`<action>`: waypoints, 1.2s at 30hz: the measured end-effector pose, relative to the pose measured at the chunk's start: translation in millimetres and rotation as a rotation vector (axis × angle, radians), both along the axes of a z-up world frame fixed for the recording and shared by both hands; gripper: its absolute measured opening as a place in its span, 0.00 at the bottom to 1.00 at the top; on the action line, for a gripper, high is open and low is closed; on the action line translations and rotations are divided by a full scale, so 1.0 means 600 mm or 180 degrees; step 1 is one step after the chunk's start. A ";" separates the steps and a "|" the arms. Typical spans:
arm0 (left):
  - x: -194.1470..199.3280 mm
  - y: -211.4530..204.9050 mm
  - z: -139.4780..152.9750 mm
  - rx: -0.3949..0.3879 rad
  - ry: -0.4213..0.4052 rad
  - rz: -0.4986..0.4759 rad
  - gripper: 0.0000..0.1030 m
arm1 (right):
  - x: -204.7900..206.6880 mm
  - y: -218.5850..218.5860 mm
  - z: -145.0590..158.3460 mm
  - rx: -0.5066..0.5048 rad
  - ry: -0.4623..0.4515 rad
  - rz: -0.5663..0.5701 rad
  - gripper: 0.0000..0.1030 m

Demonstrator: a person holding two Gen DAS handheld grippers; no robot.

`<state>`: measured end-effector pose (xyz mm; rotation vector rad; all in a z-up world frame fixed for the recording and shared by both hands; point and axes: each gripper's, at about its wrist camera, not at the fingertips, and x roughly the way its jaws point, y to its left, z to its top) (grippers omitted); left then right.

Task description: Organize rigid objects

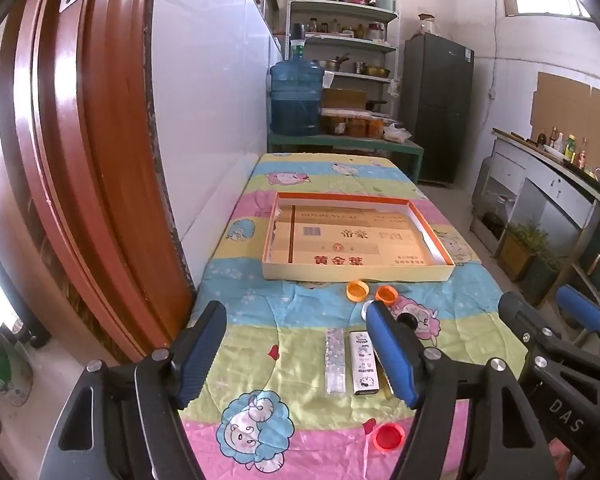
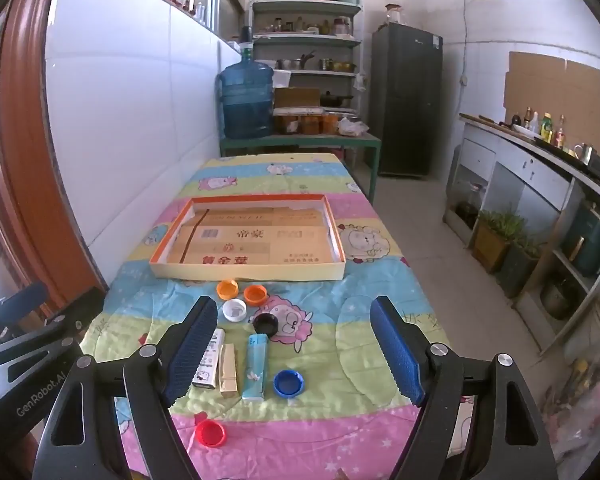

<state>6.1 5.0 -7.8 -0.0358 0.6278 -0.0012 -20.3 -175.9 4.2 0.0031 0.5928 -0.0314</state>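
Note:
A shallow cardboard tray point(image 2: 244, 270) with an orange rim lies mid-table; it also shows in the left wrist view point(image 1: 356, 272). Before it lie two orange caps point(image 2: 227, 289) point(image 2: 255, 294), a white cap point(image 2: 234, 310), a black cap point(image 2: 265, 324), a blue cap point(image 2: 288, 383) and a red cap point(image 2: 210, 433). Small flat boxes lie side by side: a light blue one point(image 2: 255, 366), a gold one point(image 2: 228, 370), a white one point(image 1: 363, 362) and a clear one point(image 1: 335, 360). My left gripper point(image 1: 296, 360) and right gripper point(image 2: 296, 352) are open and empty above the table's near end.
The table wears a cartoon-sheep cloth point(image 2: 360, 320). A white tiled wall and a brown door frame point(image 1: 80, 160) stand left. A blue water jug point(image 2: 246, 100), shelves and a dark fridge point(image 2: 406, 100) stand behind. A counter with bottles point(image 2: 540, 152) runs along the right.

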 end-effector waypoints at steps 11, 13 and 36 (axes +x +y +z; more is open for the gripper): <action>0.013 0.002 -0.003 0.0005 0.0012 0.0061 0.70 | 0.003 0.001 -0.004 0.0004 0.0008 0.0002 0.78; 0.012 0.002 -0.004 0.0016 0.0009 0.0062 0.70 | 0.007 -0.002 -0.011 0.0011 0.0014 0.0010 0.78; 0.012 -0.004 -0.006 0.0036 0.0028 0.0056 0.70 | 0.011 0.001 -0.020 0.0019 0.0040 0.0021 0.78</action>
